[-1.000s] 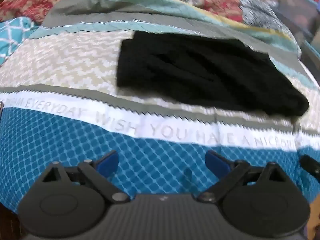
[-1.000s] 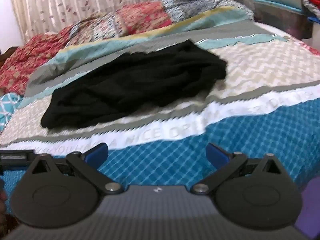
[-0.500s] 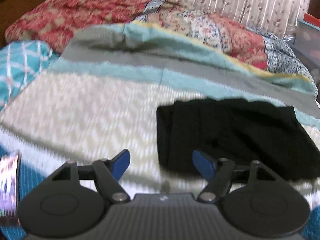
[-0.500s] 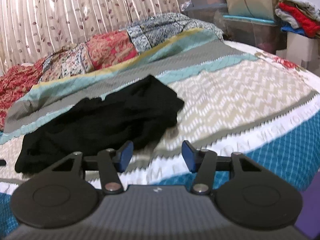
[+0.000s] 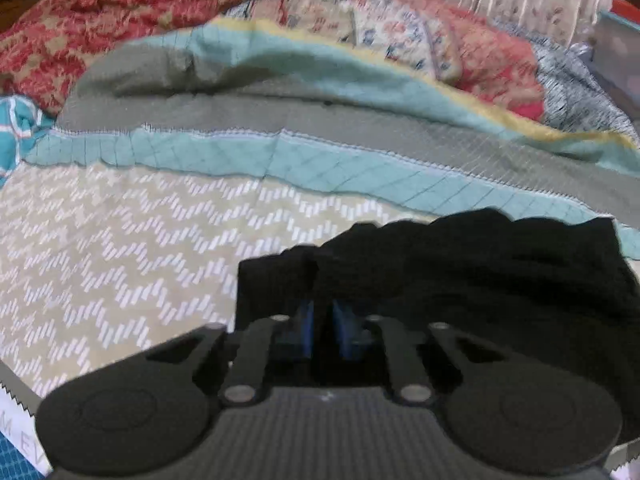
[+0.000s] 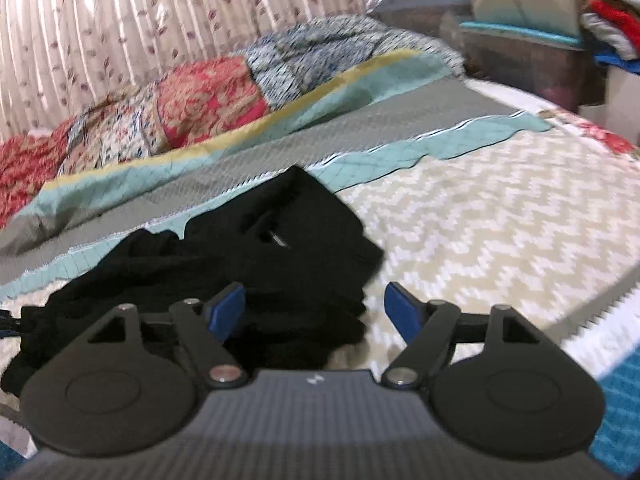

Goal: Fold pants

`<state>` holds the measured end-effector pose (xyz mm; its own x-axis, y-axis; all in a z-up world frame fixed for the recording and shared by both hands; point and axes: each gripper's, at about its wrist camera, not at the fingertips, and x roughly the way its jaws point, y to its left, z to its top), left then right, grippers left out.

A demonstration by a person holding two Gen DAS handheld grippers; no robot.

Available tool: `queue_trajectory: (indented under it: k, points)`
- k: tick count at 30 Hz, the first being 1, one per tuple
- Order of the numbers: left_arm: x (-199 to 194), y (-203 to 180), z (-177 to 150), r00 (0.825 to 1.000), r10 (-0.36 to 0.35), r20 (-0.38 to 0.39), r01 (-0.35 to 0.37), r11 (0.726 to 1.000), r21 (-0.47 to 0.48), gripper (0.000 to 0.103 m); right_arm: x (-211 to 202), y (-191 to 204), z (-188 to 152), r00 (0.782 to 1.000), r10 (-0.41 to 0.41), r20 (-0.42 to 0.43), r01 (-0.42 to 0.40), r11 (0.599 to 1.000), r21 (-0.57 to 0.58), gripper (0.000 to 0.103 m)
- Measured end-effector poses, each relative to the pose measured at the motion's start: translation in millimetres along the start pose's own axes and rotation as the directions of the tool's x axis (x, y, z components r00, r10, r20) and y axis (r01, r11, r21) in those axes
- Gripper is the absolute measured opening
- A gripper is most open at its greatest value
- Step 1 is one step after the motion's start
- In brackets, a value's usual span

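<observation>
The black pants (image 5: 500, 280) lie in a rumpled, soft heap on the bed, resting on the quilted bedspread (image 5: 120, 240) where its beige zigzag band meets a pale teal strip and a grey one. The fabric is matte and dark enough that its folds barely read; in the right wrist view the pants (image 6: 280, 240) show a squarer corner toward the far side and a small light fleck near a crease. Behind them a patchwork quilt (image 6: 208, 100) of red floral and blue-grey prints is bunched along the headboard side, in front of a pleated, leaf-patterned curtain (image 6: 140, 20).

The left hand-held gripper (image 5: 322, 332) is low at the near left corner of the pants, its blue pads drawn close together and pinching a raised fold of the black cloth. The right hand-held gripper (image 6: 314, 310) hovers low at the near right edge of the pants, its blue fingers (image 6: 400, 312) spread wide, one over the cloth and one over the bedspread.
</observation>
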<state>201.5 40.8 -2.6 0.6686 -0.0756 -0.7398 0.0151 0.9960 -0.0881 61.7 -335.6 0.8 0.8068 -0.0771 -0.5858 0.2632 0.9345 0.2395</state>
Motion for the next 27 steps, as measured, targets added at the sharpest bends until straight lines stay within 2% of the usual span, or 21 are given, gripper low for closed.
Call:
queue_trajectory:
  k: [1, 2, 3, 4, 5, 6, 8, 10, 13, 15, 17, 19, 20, 21, 22, 24, 26, 27]
  points:
    - [-8.4, -0.3, 0.5, 1.0, -0.013, 0.027, 0.013, 1.0, 0.005, 0.007, 7.9, 1.2, -0.6, 1.0, 0.004, -0.011, -0.004, 1.0, -0.009, 0.077]
    - [-20.0, 0.6, -1.3, 0.998, -0.03, 0.052, 0.029, 0.999, 0.02, 0.007, 17.1, 3.7, -1.7, 0.999, -0.001, -0.033, 0.0, 0.999, -0.032, 0.061]
    - [-32.4, 4.2, -3.0, 0.997, -0.036, 0.075, 0.035, 0.999, 0.02, 0.007, 27.4, 7.5, -4.6, 0.998, -0.022, -0.066, 0.018, 0.998, -0.067, 0.034]
    - [-46.0, 10.8, -3.6, 0.994, -0.051, 0.096, 0.051, 0.999, 0.006, 0.007, 36.2, 10.9, -8.0, 0.994, -0.031, -0.108, 0.019, 0.995, -0.102, 0.025]
    - [-59.9, 19.5, -4.6, 0.991, -0.07, 0.115, 0.072, 0.997, -0.017, 0.007, 38.2, 12.7, -10.1, 0.992, -0.021, -0.122, 0.007, 0.993, -0.115, 0.021]
    - [-72.9, 29.3, -4.7, 0.988, -0.087, 0.13, 0.093, 0.995, -0.043, 0.007, 32.6, 15.3, -11.8, 0.995, -0.016, -0.1, 0.003, 0.992, -0.126, 0.017]
    - [-101.6, 55.1, -8.7, 0.979, -0.115, 0.168, 0.134, 0.985, -0.109, 0.007, 11.5, 20.3, -10.2, 0.999, 0.014, -0.047, -0.02, 0.991, -0.132, 0.016]
    - [-125.3, 83.9, -19.2, 0.971, -0.138, 0.197, 0.173, 0.97, -0.173, 0.007, -22.7, 25.3, -5.9, 0.996, 0.087, 0.023, -0.084, 0.989, -0.119, 0.016]
    - [-151.2, 125.9, -43.9, 0.972, -0.091, 0.216, 0.149, 0.95, -0.274, 0.007, -81.6, 37.4, -9.8, 0.967, 0.238, 0.093, -0.222, 0.962, -0.158, 0.016]
    - [-160.1, 147.6, -62.9, 0.977, -0.052, 0.206, 0.12, 0.935, -0.334, 0.007, -113.1, 44.7, -23.8, 0.937, 0.342, 0.068, -0.325, 0.928, -0.182, 0.016]
    - [-157.9, 167.5, -82.7, 0.988, -0.003, 0.156, 0.065, 0.917, -0.395, 0.005, -128.6, 53.3, -44.6, 0.917, 0.398, -0.006, -0.392, 0.9, -0.191, 0.017]
    - [-148.6, 180.7, -99.3, 0.992, 0.098, 0.073, -0.06, 0.91, -0.41, 0.004, -130.9, 63.5, -72.0, 0.903, 0.409, -0.132, -0.429, 0.88, -0.204, 0.025]
    - [-145.6, 187.1, -105.5, 0.993, 0.115, 0.039, -0.088, 0.904, -0.418, 0.004, -129.8, 68.7, -86.5, 0.901, 0.391, -0.188, -0.427, 0.874, -0.231, 0.03]
    - [-144.6, 193.9, -111.5, 0.994, 0.103, 0.019, -0.084, 0.894, -0.441, 0.004, -129.4, 72.3, -95.6, 0.904, 0.367, -0.222, -0.417, 0.873, -0.255, 0.037]
    - [-144.1, 198.2, -114.6, 0.997, 0.08, 0.011, -0.065, 0.884, -0.462, 0.005, -128.3, 74.1, -99.4, 0.909, 0.339, -0.243, -0.399, 0.877, -0.268, 0.039]
    - [-148.0, 200.2, -116.6, 0.998, 0.06, 0.027, -0.04, 0.885, -0.464, 0.007, -127.3, 69.4, -87.8, 0.919, 0.33, -0.217, -0.378, 0.894, -0.24, 0.042]
    - [-149.1, 195.2, -112.3, 0.998, 0.05, 0.049, -0.024, 0.902, -0.43, 0.015, -124.4, 58.9, -64.8, 0.929, 0.334, -0.161, -0.36, 0.917, -0.172, 0.042]
    - [-147.6, 192.2, -109.1, 0.998, 0.035, 0.055, -0.008, 0.908, -0.418, 0.026, -121.9, 57.9, -53.2, 0.937, 0.325, -0.13, -0.343, 0.926, -0.155, 0.042]
